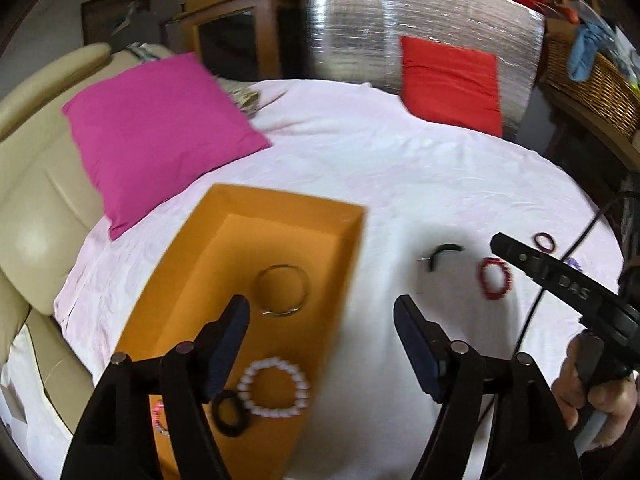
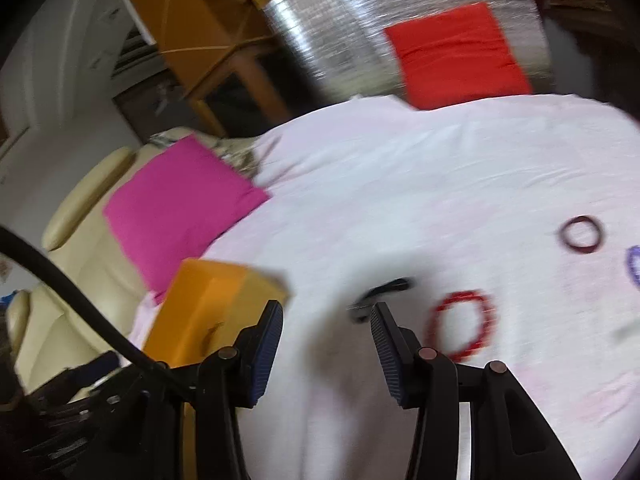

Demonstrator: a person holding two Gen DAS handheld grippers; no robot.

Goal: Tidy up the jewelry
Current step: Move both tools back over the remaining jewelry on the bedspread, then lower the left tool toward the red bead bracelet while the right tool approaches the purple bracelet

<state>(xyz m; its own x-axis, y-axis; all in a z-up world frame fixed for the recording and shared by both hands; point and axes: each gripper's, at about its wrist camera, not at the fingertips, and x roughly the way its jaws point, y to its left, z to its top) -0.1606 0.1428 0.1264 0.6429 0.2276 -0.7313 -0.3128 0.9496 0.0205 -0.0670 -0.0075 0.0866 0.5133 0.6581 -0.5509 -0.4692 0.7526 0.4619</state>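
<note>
While both tools gape empty, centre the right tool (image 2: pixel 326 326) over the red bracelet (image 2: pixel 460 326) before pinching.

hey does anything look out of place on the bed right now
Yes. Some jewelry still lies loose on the white sheet outside the orange box: a red beaded bracelet, a dark curved piece, a dark red ring-shaped band and something purple at the view's edge. Both grippers are open and empty.
</note>
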